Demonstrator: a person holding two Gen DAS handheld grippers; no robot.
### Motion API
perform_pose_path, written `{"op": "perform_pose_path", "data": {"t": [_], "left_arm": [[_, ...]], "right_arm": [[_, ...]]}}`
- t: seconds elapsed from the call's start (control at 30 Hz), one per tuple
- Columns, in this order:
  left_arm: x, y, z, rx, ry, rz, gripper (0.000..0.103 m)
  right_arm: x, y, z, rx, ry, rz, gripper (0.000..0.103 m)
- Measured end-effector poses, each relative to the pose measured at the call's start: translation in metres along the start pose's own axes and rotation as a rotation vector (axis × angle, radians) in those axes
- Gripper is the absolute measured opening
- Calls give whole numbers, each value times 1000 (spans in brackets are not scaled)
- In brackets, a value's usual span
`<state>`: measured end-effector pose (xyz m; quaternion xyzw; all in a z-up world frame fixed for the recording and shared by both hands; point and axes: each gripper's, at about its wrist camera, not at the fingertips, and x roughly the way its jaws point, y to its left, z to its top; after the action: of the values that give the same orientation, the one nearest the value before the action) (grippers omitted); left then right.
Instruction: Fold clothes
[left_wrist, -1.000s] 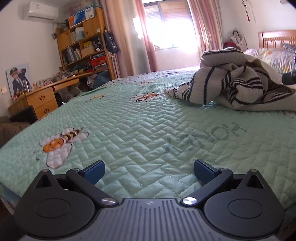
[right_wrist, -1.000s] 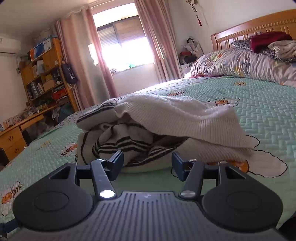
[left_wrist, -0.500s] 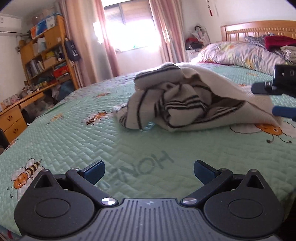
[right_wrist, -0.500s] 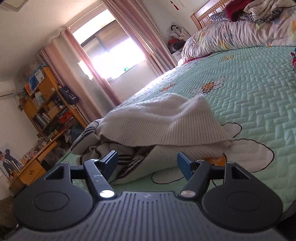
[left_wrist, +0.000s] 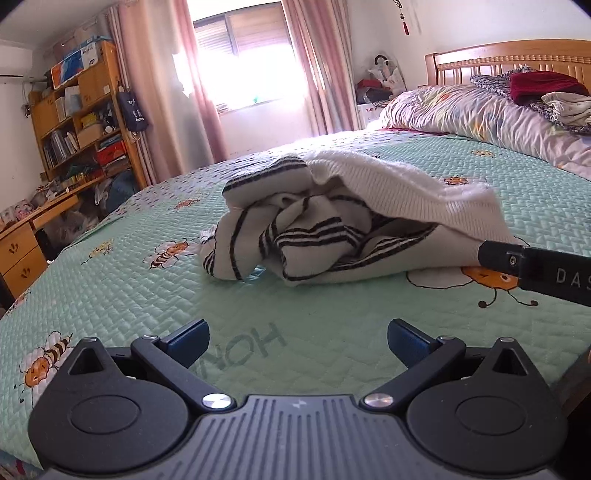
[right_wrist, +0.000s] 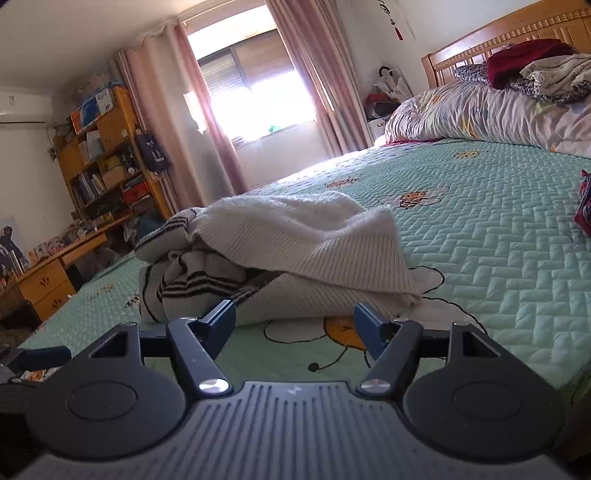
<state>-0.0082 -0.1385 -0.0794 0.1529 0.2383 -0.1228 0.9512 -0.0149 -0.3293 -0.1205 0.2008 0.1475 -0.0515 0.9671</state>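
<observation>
Our right gripper (right_wrist: 293, 326) has just been opening its jaws; they stand wide and hold nothing, close to the near edge of the crumpled striped sweater (right_wrist: 288, 254). Our left gripper (left_wrist: 298, 341) also gapes empty over the green bed quilt (left_wrist: 110, 295), the sweater farther ahead.

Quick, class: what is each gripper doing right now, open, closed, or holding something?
Left gripper: open, holding nothing.
Right gripper: open, empty, close to the striped sweater.
</observation>
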Motion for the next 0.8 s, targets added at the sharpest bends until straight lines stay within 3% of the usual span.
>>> {"op": "perform_pose_path", "data": {"t": [0.17,0.27,0.57,0.7,0.8], "left_arm": [[-4,15,-11,-18,16,-22,102],[-3,27,-15,-25,19,-18,102],[11,49,-35,-79,10,-28,102],[16,52,-40,-52,-5,-32,102],[20,54,-45,-38,-14,-40,102]], "right_arm": [[-4,-1,-1,19,-9,-3,72],[0,14,-2,-33,-26,3,72],[18,69,-5,-352,-89,2,71],[55,91,5,-552,-114,-37,71],[91,99,13,-615,-100,-67,72]]}}
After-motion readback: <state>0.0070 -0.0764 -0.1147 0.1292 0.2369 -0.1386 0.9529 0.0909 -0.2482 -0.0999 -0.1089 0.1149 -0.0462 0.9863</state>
